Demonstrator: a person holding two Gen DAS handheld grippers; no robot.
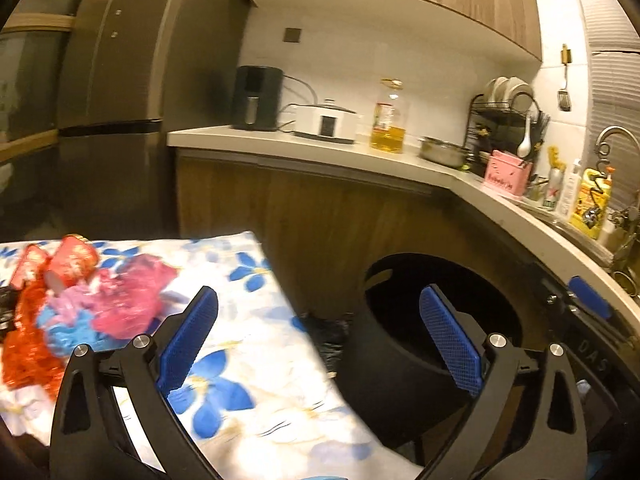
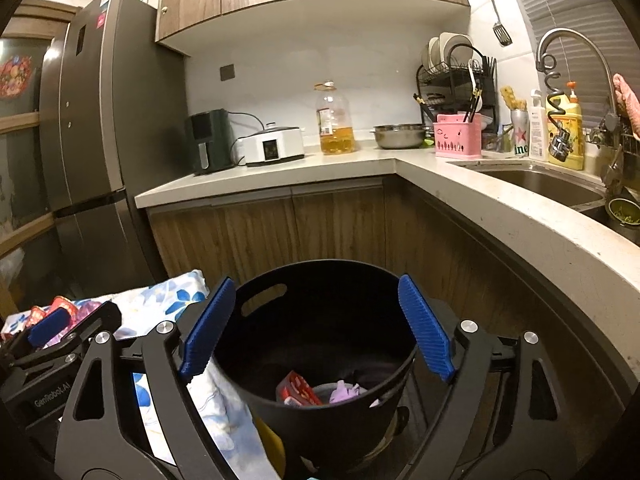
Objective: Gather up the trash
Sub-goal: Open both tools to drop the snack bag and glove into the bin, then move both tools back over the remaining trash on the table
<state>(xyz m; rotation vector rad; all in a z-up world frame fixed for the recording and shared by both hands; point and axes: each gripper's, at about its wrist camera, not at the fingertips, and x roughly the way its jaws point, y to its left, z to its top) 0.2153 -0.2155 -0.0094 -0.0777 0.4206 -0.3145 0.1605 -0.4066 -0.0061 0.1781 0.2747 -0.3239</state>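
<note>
A black bin (image 2: 320, 344) stands beside a table covered with a flowered cloth (image 1: 248, 364). Inside the bin lie a red wrapper (image 2: 298, 390) and a crumpled purple piece (image 2: 346, 392). A pile of trash lies on the cloth at the left: a red can (image 1: 74, 262), pink plastic (image 1: 128, 300), blue plastic (image 1: 68, 332) and red foil (image 1: 26, 340). My left gripper (image 1: 318, 312) is open and empty, over the cloth's right edge, the bin (image 1: 436, 320) to its right. My right gripper (image 2: 318, 298) is open and empty, above the bin's mouth. The left gripper also shows at the lower left of the right wrist view (image 2: 52, 328).
A kitchen counter (image 2: 280, 172) wraps around behind and to the right, with an air fryer (image 2: 210, 144), cooker (image 2: 274, 146), oil bottle (image 2: 336, 120), steel bowl (image 2: 400, 136), pink caddy (image 2: 458, 136) and sink (image 2: 532, 184). A fridge (image 2: 100, 128) stands at the left.
</note>
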